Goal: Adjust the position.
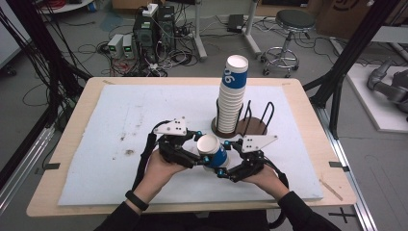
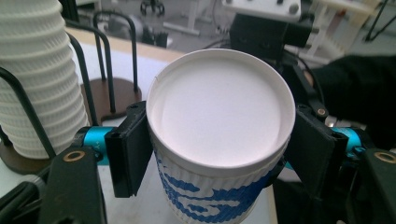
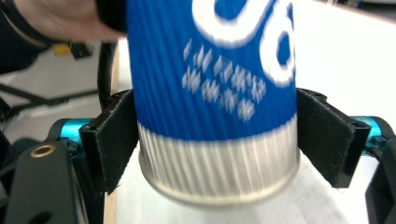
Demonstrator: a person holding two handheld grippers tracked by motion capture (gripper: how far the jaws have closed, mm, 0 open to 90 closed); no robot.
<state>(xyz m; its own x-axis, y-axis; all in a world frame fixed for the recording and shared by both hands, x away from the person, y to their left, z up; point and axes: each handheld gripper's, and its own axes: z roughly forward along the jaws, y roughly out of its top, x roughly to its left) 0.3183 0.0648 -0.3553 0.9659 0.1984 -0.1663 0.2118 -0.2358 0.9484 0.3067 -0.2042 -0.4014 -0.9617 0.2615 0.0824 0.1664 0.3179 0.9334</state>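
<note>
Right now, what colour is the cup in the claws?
The cup is blue with white markings and a white ribbed band at one end, clearest in the right gripper view.

Even, diffuse room light falls from above in the high view, bright without harsh glare; the white mat [image 1: 144, 125] on the worktop [image 1: 72, 144] shows only soft, faint shadows beneath the hands. The picture is slightly soft and coarse, and the frame posts at its sides lean outward. In the left gripper view the paper cup [image 2: 219, 140] is sharp, its pale inside nearly washed out, while the background is blurred. The right gripper view is smeared by motion blur across the cup's blue print.
</note>
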